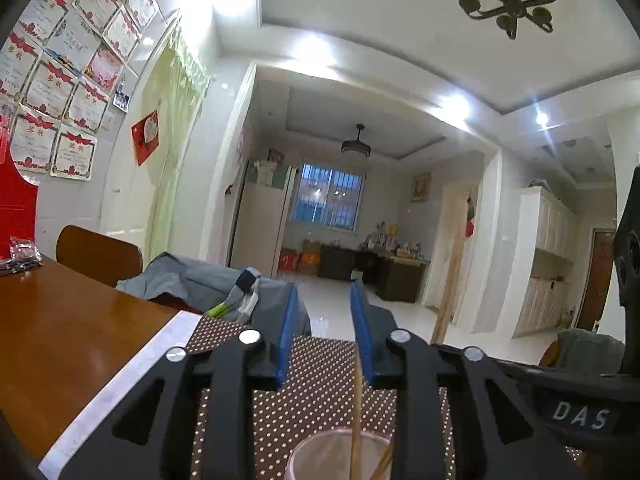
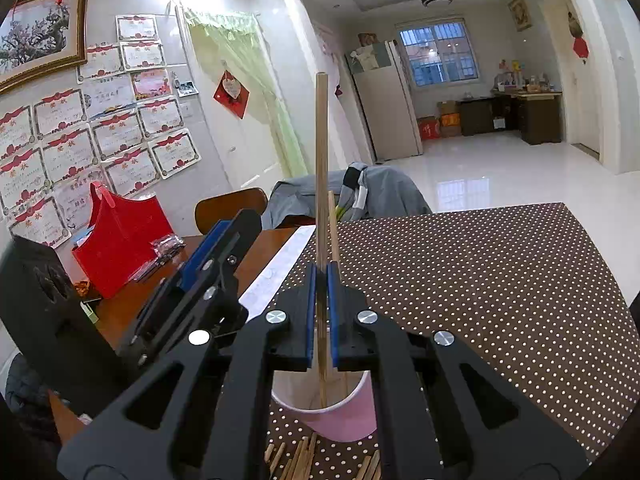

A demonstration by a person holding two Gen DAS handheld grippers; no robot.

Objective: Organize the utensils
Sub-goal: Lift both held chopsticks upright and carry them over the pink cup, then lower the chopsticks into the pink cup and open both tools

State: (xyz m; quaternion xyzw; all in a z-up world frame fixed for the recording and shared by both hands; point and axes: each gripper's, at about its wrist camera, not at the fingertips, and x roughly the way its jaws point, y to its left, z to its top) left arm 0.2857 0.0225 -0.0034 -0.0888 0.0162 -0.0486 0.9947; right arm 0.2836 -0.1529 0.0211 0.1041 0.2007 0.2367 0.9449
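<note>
While my right gripper (image 2: 320, 276) pinches one long pale wooden chopstick (image 2: 321, 168) upright over the pink paper cup (image 2: 340, 420), where more sticks already stand, my left gripper (image 1: 326, 320) hangs slack just beside it — blue pads apart, nothing between them. The cup stands on a brown white-dotted tablecloth (image 2: 500, 300) laid over a glossy wooden table (image 1: 68, 320), with loose chopsticks (image 2: 296, 460) near its base. Beyond — a red bag (image 2: 120, 248), certificates (image 2: 120, 136) on the wall, a shiny tiled floor (image 2: 500, 168).
</note>
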